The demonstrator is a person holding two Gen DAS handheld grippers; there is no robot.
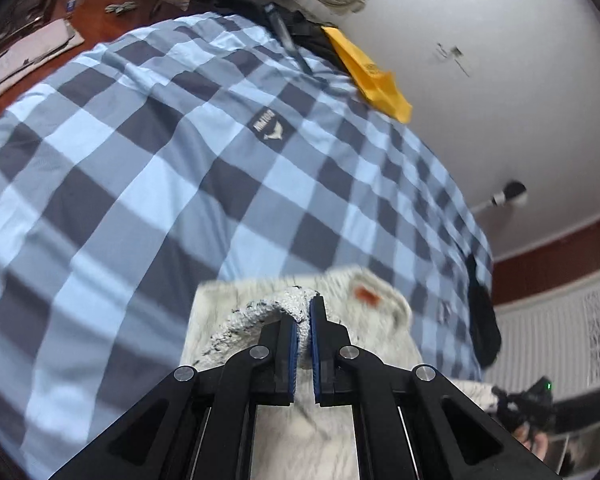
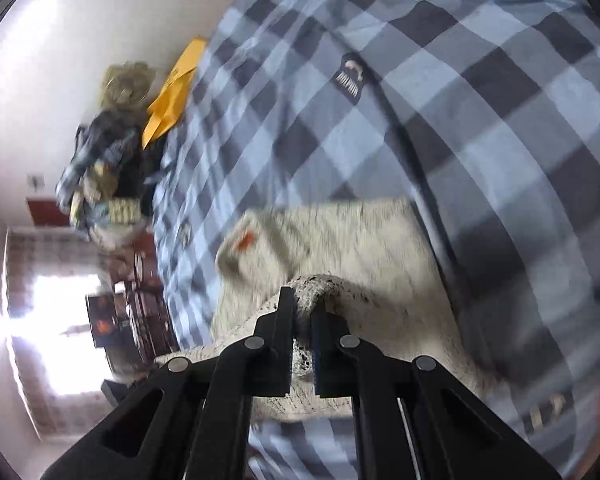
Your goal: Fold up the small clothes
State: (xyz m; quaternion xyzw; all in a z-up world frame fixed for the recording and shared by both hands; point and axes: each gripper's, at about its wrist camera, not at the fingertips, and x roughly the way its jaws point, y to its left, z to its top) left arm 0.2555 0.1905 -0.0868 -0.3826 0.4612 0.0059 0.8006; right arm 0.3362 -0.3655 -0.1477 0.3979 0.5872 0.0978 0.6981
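both hand-held grippers pinch one edge of the cream knit garment: left hand-held gripper [image 1: 303,322], right hand-held gripper [image 2: 302,314], lifting that edge above the checked bed cover [image 1: 148,184], likely to fold it

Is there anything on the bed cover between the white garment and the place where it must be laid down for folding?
Nothing visible. Both grippers, left and right, are shut on the white garment. The checked bed cover ahead is bare; the yellow envelope lies far off at its edge.
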